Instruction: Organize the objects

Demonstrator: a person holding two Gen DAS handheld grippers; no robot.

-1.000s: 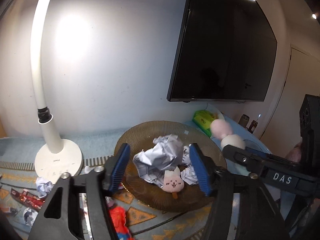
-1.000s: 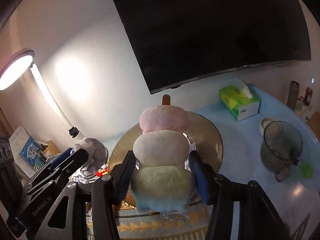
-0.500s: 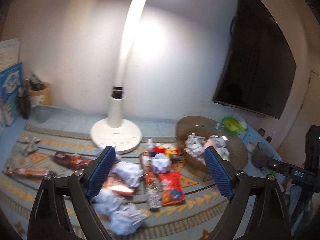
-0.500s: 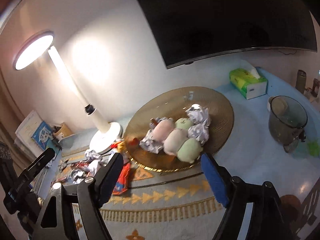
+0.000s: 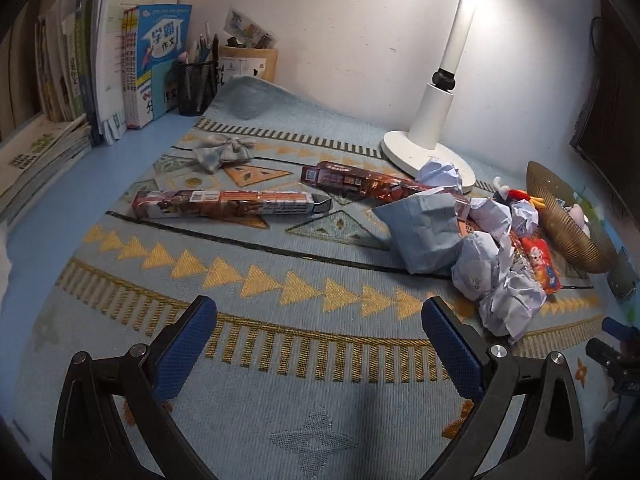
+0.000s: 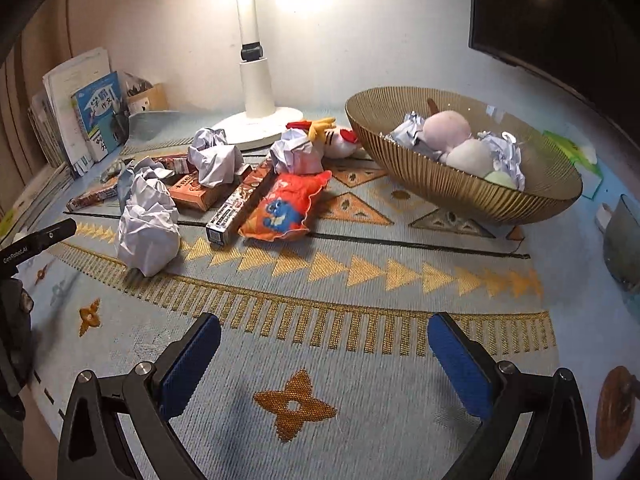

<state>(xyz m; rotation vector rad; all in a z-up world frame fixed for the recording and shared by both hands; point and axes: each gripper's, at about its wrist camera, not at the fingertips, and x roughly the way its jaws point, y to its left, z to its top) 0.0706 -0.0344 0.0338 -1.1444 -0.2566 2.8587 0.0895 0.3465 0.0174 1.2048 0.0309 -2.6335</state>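
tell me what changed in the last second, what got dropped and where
The right gripper let go of the pastel plush, which now lies in the gold bowl among paper balls. Its jaws are opening, with nothing between them. The left gripper swung away from the bowl to the bare mat, open and empty. The lamp and the clutter beside the bowl stayed put.

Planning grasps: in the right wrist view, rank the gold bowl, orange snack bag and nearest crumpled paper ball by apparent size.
1. gold bowl, clearly largest.
2. orange snack bag and nearest crumpled paper ball look alike; the ball lies nearer the camera, so no ranking.
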